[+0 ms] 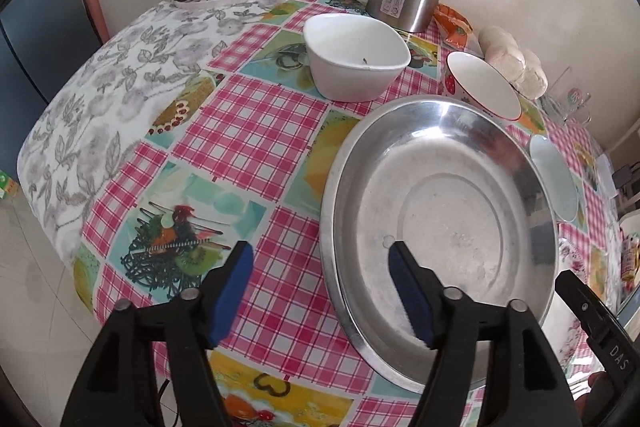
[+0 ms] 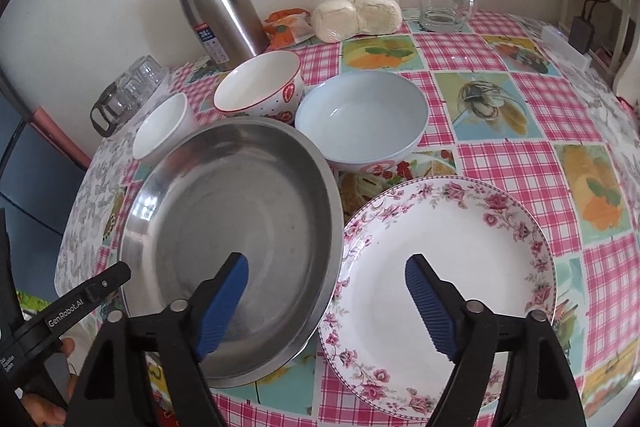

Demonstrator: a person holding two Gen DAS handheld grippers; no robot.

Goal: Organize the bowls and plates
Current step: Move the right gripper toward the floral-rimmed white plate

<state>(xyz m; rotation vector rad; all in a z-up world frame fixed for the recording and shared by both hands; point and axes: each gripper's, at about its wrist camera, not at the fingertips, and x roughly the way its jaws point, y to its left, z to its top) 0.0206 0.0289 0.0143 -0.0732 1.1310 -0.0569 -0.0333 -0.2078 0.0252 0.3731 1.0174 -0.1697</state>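
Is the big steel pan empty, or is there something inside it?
Empty: the steel pan shows only bare metal from rim to rim.

Left gripper and right gripper angled downward, jaws apart

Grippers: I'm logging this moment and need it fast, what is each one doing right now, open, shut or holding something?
Left gripper: open, holding nothing; steel pan's rim lies between its jaws.
Right gripper: open, holding nothing.

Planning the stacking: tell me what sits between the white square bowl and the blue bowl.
Right wrist view: the red-rimmed strawberry bowl sits between the white square bowl and the blue bowl.
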